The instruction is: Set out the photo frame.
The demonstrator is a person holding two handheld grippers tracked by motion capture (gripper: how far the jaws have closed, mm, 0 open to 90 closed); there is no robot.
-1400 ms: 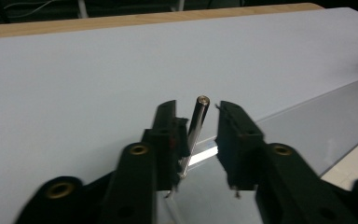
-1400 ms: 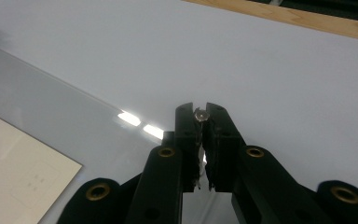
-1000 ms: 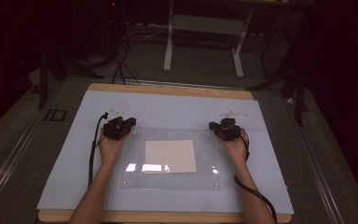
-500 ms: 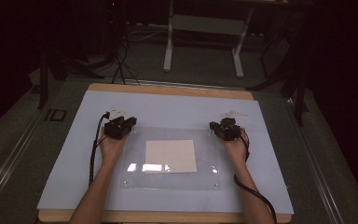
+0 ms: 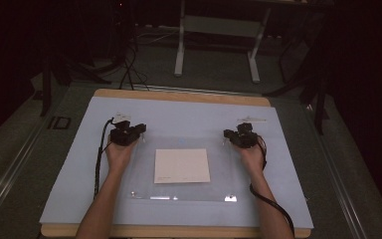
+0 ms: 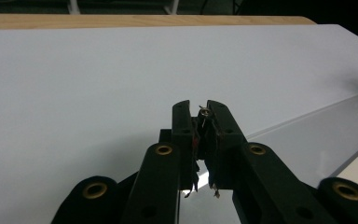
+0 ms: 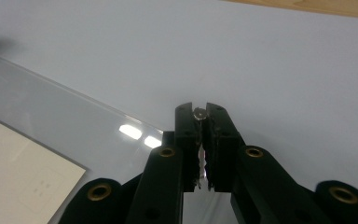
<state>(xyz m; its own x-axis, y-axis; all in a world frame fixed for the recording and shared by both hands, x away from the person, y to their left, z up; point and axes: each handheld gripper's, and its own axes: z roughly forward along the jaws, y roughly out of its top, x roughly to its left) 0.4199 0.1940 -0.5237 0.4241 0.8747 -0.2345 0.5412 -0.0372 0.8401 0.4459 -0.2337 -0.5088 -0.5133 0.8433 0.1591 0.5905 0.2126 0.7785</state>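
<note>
High view, cream paper [image 5: 182,165] under clear sheet [image 5: 179,191], blue mat [image 5: 189,117]

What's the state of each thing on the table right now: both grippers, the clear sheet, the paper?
Left gripper: shut on a small metal fitting at the far left corner of the clear plastic sheet.
Right gripper: shut on a small metal fitting at the far right corner.
Clear plastic sheet: flat on the pale blue mat, over the paper.
Cream square paper: flat under the sheet.
</note>
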